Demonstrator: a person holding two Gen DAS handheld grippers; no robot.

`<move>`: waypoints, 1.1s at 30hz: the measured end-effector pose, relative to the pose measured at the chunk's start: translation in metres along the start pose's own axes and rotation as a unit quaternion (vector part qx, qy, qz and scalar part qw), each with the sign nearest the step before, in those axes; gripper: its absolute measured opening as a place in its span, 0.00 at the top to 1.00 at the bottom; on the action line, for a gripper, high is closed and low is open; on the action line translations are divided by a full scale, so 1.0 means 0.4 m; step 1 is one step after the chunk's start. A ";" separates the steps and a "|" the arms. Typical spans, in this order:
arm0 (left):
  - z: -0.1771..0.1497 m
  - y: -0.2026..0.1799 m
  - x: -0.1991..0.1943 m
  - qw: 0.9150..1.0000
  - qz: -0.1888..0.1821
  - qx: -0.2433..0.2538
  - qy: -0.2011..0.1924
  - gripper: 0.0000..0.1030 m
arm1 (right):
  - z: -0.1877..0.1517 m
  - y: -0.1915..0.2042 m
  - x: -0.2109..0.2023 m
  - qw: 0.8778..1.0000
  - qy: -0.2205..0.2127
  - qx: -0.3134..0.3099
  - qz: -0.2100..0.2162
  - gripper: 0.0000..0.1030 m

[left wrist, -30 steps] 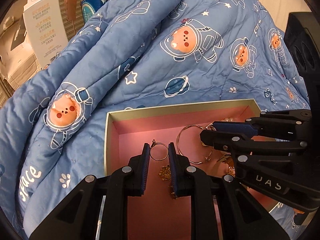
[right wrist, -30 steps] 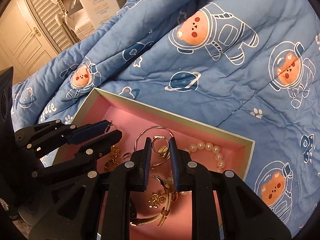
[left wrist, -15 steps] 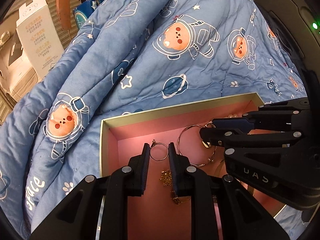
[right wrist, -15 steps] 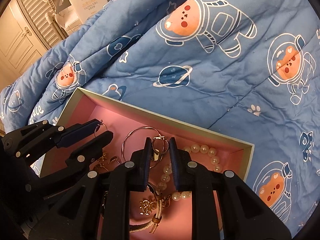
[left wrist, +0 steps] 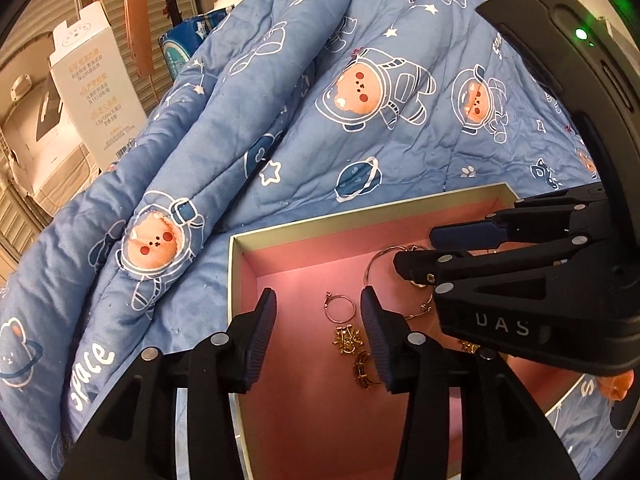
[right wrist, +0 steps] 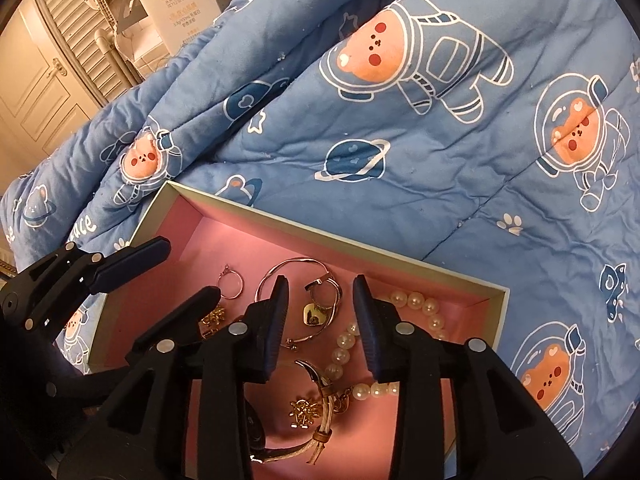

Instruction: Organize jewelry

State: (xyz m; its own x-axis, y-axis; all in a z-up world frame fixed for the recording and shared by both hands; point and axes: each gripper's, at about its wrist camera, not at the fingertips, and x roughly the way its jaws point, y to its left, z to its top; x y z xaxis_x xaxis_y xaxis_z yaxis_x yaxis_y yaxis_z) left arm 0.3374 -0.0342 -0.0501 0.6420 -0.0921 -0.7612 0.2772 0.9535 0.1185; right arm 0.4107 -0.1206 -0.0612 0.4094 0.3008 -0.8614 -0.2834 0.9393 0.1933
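only the right wrist view shows the pearl strand (right wrist: 416, 304), the heart ring (right wrist: 320, 304) and the cord bracelet (right wrist: 324, 420); only the left wrist view shows the white carton (left wrist: 96, 92) beyond the quilt (left wrist: 320, 120).

the jewelry is gold-toned and pearl, lying loose on the pink floor of the open box (left wrist: 236, 280), which rests on the quilt.

left gripper (left wrist: 318, 320): released, jaws spread, empty; the small hoop earring (left wrist: 340, 308) lies between its tips, with gold charms (left wrist: 348, 340) just beside them. right gripper (right wrist: 320, 308): released, empty; the heart ring lies between its tips, the silver bangle (right wrist: 296, 268) near them.
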 end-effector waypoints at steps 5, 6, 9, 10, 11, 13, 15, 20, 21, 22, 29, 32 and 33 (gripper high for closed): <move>-0.014 0.015 -0.053 1.000 0.001 -0.006 -0.022 0.43 | -0.001 -0.007 -0.029 1.000 -0.011 0.017 0.006 0.53; -0.018 0.019 -0.064 1.000 -0.002 -0.010 -0.025 0.42 | -0.002 -0.011 -0.036 1.000 -0.014 0.023 0.007 0.51; -0.034 0.034 -0.100 0.999 0.016 -0.030 -0.037 0.28 | -0.006 -0.022 -0.059 0.999 -0.017 0.038 0.020 0.46; -0.042 0.042 -0.114 0.998 0.014 -0.041 -0.041 0.26 | -0.006 -0.022 -0.068 0.999 -0.019 0.040 0.026 0.44; -0.051 0.049 -0.128 0.998 0.011 -0.053 -0.045 0.23 | -0.009 -0.022 -0.081 0.998 -0.022 0.041 0.032 0.40; -0.073 0.059 -0.158 0.996 0.011 -0.072 -0.056 0.19 | -0.021 -0.026 -0.108 0.997 -0.035 0.048 0.040 0.32; -0.097 0.066 -0.186 0.994 0.012 -0.090 -0.066 0.16 | -0.039 -0.025 -0.136 0.996 -0.045 0.057 0.049 0.28; -0.167 0.072 -0.249 0.989 0.002 -0.129 -0.079 0.10 | -0.125 0.013 -0.218 0.995 -0.090 0.039 0.023 0.23; -0.184 0.073 -0.264 0.988 0.000 -0.132 -0.081 0.10 | -0.145 0.022 -0.237 0.994 -0.108 0.033 0.010 0.20; -0.199 0.069 -0.278 0.987 -0.001 -0.134 -0.084 0.10 | -0.168 0.028 -0.262 0.991 -0.129 0.028 -0.003 0.16; -0.289 0.036 -0.359 0.985 0.015 -0.138 -0.106 0.07 | -0.345 0.094 -0.388 0.968 -0.235 -0.030 -0.081 0.10; -0.323 0.018 -0.390 0.984 0.014 -0.140 -0.112 0.07 | -0.410 0.112 -0.420 0.963 -0.249 -0.042 -0.099 0.09; -0.334 0.010 -0.402 0.983 0.012 -0.139 -0.116 0.07 | -0.430 0.115 -0.429 0.962 -0.251 -0.043 -0.101 0.09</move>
State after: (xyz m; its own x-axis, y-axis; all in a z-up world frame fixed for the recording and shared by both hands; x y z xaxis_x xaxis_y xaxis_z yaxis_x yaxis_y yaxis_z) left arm 0.1398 0.0228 -0.0124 0.8005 -0.1006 -0.5908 0.0741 0.9949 -0.0690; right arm 0.1784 -0.1572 0.0147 0.8249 0.1748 -0.5375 -0.2150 0.9765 -0.0124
